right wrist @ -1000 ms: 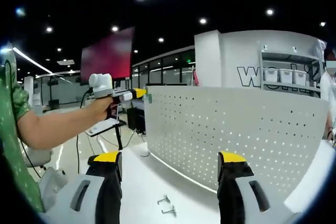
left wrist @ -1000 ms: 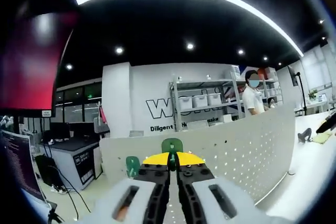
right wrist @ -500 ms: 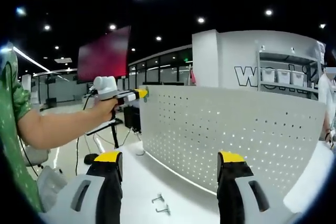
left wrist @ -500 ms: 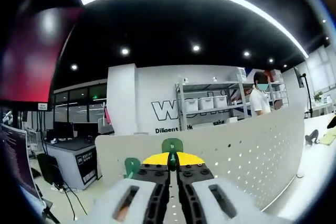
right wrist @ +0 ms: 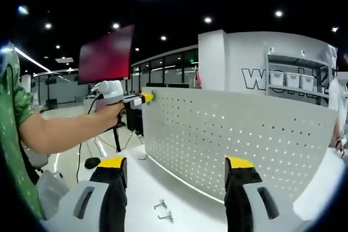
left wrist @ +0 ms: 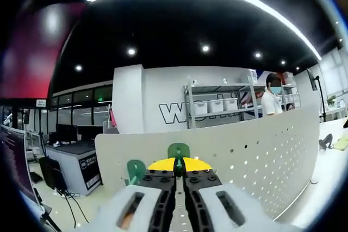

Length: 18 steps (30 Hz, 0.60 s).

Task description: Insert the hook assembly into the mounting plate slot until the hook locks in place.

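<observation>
Pegboard (left wrist: 261, 156) behind gripper-pinched green hook (left wrist: 178, 151)

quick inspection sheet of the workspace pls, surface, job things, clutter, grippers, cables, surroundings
surface: white table, the pegboard standing on it.
job's things: white perforated pegboard panel, upright; green hook piece pinched between the left gripper's tips at the panel's top edge; a second green piece beside it.
clutter: two small metal hooks lying loose on the table.
grippers: left gripper shut on the green hook piece; right gripper open, holding nothing.
cables: black leads hang under a desk.
surroundings: shelving with white bins, red screen, a person behind the panel.
</observation>
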### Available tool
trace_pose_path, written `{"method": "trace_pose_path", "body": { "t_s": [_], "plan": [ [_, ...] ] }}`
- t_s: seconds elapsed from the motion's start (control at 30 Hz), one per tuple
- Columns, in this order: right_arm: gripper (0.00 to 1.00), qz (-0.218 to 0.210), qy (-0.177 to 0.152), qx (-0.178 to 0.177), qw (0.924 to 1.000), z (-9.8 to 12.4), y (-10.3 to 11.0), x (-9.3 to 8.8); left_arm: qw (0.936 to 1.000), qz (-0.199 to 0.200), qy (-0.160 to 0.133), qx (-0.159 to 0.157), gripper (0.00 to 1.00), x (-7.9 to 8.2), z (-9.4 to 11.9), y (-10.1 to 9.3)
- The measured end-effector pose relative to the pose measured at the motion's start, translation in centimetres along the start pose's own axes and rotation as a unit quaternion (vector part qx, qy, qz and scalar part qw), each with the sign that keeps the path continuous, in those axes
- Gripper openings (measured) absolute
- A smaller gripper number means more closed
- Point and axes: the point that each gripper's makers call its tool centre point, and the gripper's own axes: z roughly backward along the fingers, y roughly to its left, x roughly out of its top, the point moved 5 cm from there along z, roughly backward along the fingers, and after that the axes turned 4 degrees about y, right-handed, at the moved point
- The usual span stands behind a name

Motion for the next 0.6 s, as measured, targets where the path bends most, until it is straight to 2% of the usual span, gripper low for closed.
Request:
{"method": "trace_pose_path", "body": {
  "t_s": [0.6],
  "plan": [
    [0.73,-0.003,0.004,-0.003,1.0,-0.17,0.05,-0.22,1.0,0.001,0.004,0.005,0.03,-0.61,-0.19,0.31]
  ]
}}
